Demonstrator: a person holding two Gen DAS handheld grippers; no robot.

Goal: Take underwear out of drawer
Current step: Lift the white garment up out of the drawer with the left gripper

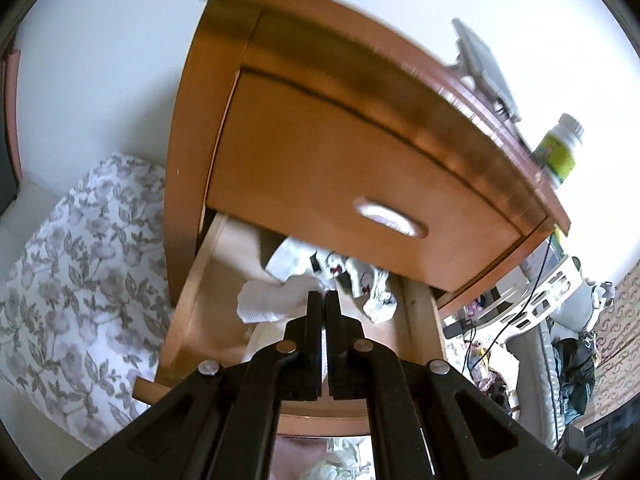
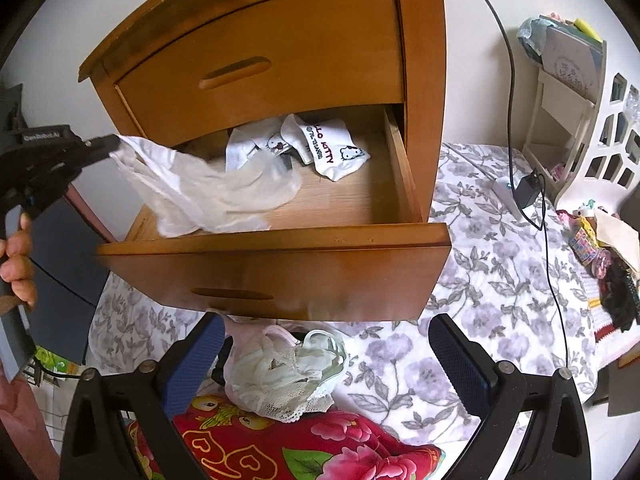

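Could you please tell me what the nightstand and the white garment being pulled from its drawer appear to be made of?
Nightstand: probably wood with a glossy amber varnish; grain and sheen show. Garment: thin, soft, slightly sheer white fabric, draping and creasing; the fibre cannot be told.

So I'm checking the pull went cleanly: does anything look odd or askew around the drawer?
The white garment in the left gripper is stretched taut, its lower end still draped inside the open drawer. Other clothes lie jumbled at the back.

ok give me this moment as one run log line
left gripper: shut on white garment, partly out of open drawer | right gripper: open, empty
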